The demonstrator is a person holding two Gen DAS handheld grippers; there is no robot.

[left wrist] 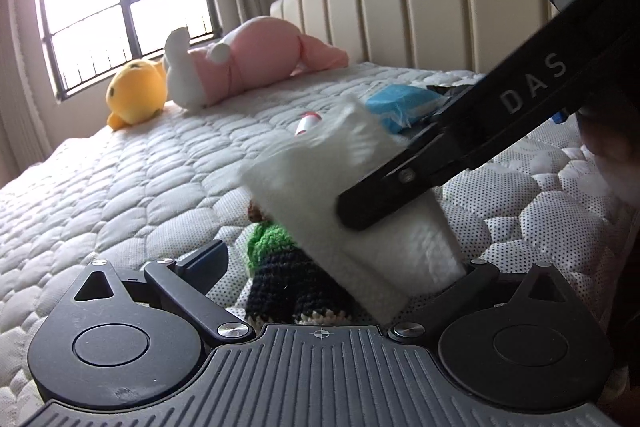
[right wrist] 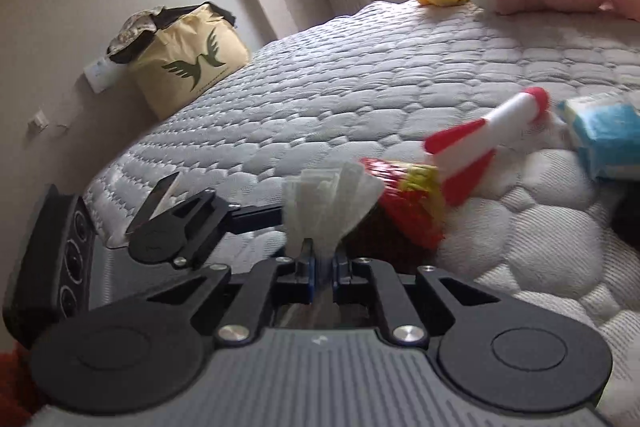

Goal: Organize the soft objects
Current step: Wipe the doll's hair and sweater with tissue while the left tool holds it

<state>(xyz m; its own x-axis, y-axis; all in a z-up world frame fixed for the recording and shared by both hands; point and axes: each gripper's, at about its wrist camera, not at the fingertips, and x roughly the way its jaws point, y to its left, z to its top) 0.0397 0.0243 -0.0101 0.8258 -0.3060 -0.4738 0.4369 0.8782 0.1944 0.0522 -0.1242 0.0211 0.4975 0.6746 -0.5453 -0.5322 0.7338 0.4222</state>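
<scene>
A white soft tissue pack hangs low over the mattress, and my right gripper is shut on its edge. My left gripper stands open around the pack's lower end. Its left finger is clear of the pack, while its right finger is hidden behind it. A crocheted doll in green and black lies on the mattress under the pack, between the left fingers. In the right wrist view, my left gripper reaches in from the left.
On the quilted mattress lie a red-and-white rocket toy, a shiny red-and-yellow item and a blue tissue pack. A yellow plush and pink plush rest by the window. A beige bag stands beside the bed.
</scene>
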